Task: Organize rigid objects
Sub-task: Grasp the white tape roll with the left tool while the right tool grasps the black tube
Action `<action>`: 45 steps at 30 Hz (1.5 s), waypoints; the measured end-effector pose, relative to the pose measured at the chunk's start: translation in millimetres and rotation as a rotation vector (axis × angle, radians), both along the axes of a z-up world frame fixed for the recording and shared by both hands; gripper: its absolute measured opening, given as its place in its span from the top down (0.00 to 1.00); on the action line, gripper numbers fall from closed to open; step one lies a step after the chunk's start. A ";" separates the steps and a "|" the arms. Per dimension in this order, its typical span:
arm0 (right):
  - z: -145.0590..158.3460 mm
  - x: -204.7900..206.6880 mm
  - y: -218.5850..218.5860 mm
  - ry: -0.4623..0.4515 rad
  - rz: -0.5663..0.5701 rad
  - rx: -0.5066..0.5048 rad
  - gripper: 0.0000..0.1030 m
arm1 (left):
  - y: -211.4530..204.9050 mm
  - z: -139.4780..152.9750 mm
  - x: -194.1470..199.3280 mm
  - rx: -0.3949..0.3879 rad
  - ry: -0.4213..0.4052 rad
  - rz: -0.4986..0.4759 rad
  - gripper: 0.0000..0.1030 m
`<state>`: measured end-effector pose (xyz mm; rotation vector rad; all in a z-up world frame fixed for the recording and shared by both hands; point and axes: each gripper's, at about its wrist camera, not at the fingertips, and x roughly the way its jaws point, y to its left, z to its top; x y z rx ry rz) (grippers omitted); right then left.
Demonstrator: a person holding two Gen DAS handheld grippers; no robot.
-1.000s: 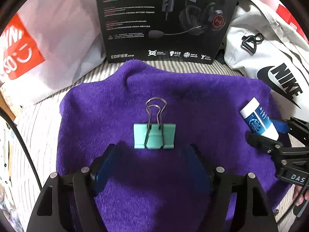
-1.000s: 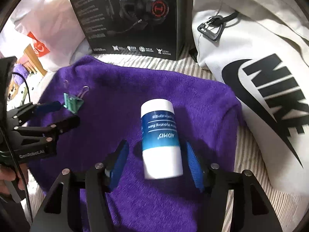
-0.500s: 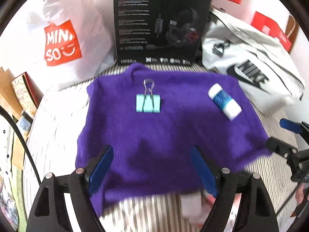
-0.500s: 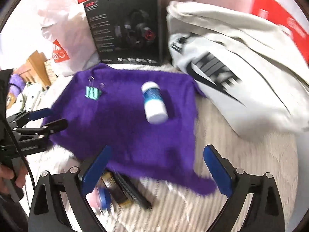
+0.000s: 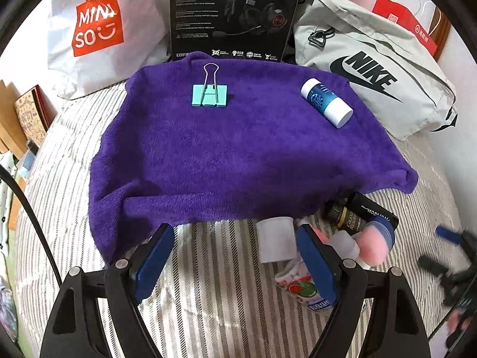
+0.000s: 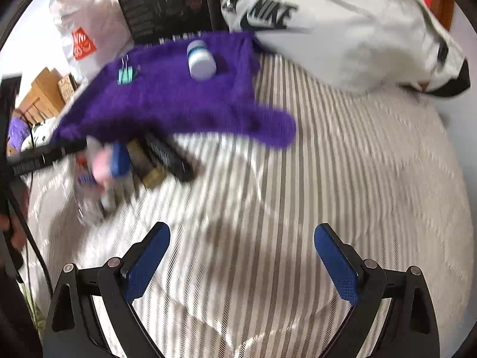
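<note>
A mint binder clip (image 5: 209,95) (image 6: 125,74) and a white tube with a blue label (image 5: 325,102) (image 6: 200,57) lie apart on the purple towel (image 5: 238,155) (image 6: 167,101). A cluster of small items sits on the striped bedding just off the towel's near edge: a white cup (image 5: 275,243), a pink and blue container (image 5: 376,244) (image 6: 111,161), a dark bottle (image 5: 347,216) and a black box (image 5: 375,211) (image 6: 170,156). My left gripper (image 5: 235,261) is open above the bedding, its right finger beside the white cup. My right gripper (image 6: 240,265) is open over bare bedding.
A black headset box (image 5: 235,15), a white Miniso bag (image 5: 98,29) and a grey Nike bag (image 5: 372,71) stand along the towel's far side. Books and boxes (image 5: 26,116) sit at the left. A printed packet (image 5: 301,289) lies by my left gripper's right finger.
Both grippers have pulled back from the towel, leaving the clip and the tube lying on it. The small items by the towel's near edge have come into view.
</note>
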<state>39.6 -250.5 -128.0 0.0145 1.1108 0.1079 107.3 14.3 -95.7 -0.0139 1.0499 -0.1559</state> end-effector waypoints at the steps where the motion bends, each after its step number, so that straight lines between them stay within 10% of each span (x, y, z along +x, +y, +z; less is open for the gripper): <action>1: -6.3 -3.3 0.4 0.002 0.000 -0.005 0.06 | -1.0 -0.8 1.6 0.000 0.004 -0.006 0.21; 10: -22.7 -16.1 10.7 -0.107 0.019 -0.064 0.00 | -26.7 -13.2 5.0 0.068 0.014 -0.079 0.24; 23: -19.5 -13.1 10.2 -0.104 0.021 -0.068 0.00 | -26.9 -18.1 0.6 0.090 -0.005 -0.084 0.74; 32: 3.9 18.5 16.5 -0.133 0.080 0.056 0.05 | -5.3 -17.7 -9.0 0.047 0.014 -0.068 0.74; 45: -1.0 68.9 64.5 -0.134 0.319 -0.019 0.48 | -2.0 -17.9 -7.6 0.039 0.031 -0.072 0.74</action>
